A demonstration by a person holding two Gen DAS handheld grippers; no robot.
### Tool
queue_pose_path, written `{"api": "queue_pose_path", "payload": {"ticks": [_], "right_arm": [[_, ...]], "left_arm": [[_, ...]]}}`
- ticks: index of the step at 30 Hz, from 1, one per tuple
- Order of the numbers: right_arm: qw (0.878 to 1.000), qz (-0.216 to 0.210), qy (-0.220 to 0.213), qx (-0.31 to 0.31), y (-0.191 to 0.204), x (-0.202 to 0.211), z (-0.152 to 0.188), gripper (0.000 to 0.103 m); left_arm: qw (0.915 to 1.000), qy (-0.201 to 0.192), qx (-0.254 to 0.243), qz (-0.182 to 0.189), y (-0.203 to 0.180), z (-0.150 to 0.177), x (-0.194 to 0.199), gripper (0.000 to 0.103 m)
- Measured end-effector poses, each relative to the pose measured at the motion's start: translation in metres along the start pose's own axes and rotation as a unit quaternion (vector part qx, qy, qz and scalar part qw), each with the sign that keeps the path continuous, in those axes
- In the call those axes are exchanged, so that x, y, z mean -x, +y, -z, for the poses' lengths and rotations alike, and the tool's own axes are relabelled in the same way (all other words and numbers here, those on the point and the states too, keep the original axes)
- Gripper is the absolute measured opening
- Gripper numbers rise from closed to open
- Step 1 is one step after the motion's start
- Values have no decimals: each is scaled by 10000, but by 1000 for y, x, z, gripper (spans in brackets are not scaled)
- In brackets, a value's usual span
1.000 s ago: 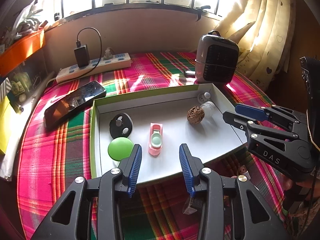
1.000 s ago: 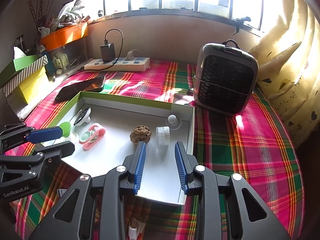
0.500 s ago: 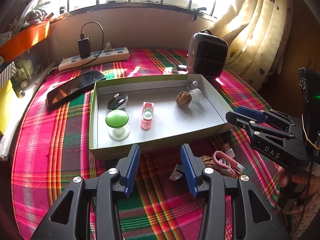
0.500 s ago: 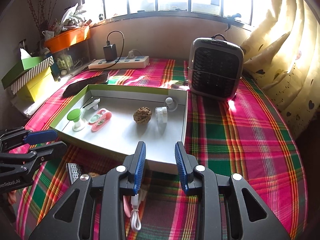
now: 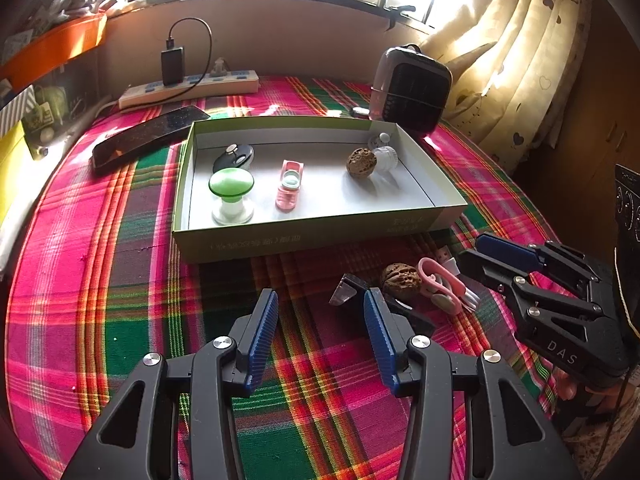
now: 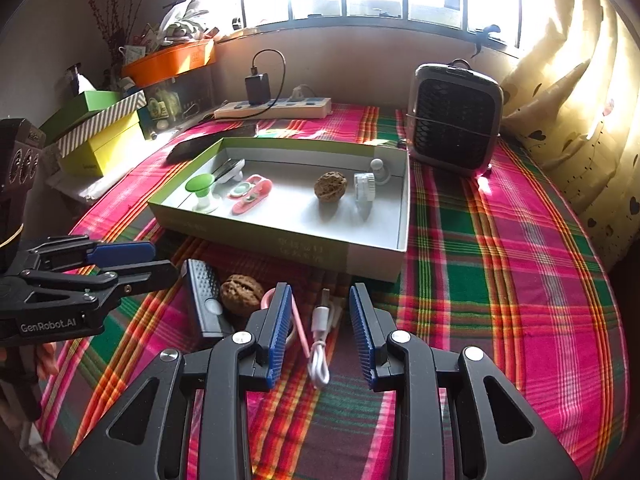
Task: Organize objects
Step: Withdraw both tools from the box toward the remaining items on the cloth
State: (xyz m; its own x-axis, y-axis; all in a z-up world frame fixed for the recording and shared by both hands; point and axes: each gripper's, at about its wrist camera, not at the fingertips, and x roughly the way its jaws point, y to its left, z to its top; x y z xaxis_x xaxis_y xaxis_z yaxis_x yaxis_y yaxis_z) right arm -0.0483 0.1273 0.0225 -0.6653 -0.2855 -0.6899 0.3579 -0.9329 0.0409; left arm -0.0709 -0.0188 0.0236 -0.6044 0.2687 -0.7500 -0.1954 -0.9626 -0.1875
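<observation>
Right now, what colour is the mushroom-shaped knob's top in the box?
Green, on a whitish base; clearest in the left wrist view.

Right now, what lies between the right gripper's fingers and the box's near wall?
In the right wrist view, a white USB cable lies on the plaid cloth between the right gripper and the box; a pink loop is beside it.

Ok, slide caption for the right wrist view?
Right gripper open above white cable, beside walnut, before tray.

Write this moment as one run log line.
left gripper: open, empty | right gripper: open, over white cable | walnut: outside box
</observation>
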Motion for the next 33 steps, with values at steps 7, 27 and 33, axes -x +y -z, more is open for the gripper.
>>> {"api": "queue_pose_path", "payload": {"ticks": [7,27,33], "right_arm": [[9996,-141,170,183,15,-4,10,32],[9981,-304,264,469,46,-8,12,32],[9976,-408,274,478,52,-10,12,32]], "left_arm": [[9999,100,117,51,5,6,-2,44],[9993,117,269,226,10,5,0,44],[9989,165,294,330,8,6,-2,46]]}}
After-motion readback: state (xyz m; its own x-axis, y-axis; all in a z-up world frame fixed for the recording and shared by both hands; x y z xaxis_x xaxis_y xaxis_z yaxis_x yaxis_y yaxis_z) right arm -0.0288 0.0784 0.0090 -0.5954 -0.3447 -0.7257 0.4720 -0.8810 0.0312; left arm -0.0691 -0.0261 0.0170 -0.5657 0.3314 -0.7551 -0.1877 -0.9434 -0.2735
